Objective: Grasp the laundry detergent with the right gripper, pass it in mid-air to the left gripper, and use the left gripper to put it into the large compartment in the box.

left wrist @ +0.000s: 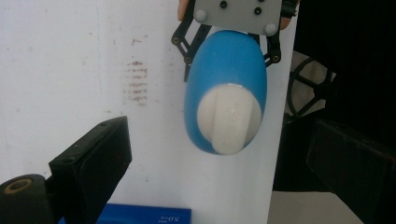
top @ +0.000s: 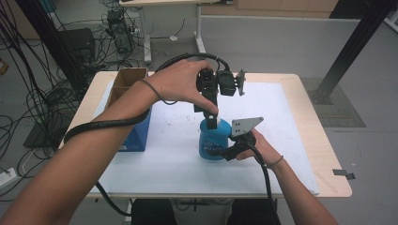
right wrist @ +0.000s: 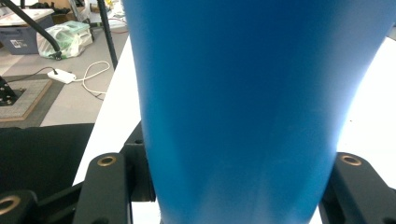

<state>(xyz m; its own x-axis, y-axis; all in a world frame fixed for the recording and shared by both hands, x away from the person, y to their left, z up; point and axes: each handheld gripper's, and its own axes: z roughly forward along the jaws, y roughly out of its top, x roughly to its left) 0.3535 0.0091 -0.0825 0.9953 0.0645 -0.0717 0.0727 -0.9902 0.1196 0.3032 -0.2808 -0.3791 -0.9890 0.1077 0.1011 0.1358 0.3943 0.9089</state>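
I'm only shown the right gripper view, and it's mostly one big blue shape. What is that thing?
Observer: It's a blue bottle standing upright on a white mat.
Operator: Does it have a lid?
Observer: Yes, there's a white cap on top.
Operator: What's the other hand doing?
Observer: It holds the left tool right over that cap, pointing down, with its jaws open.
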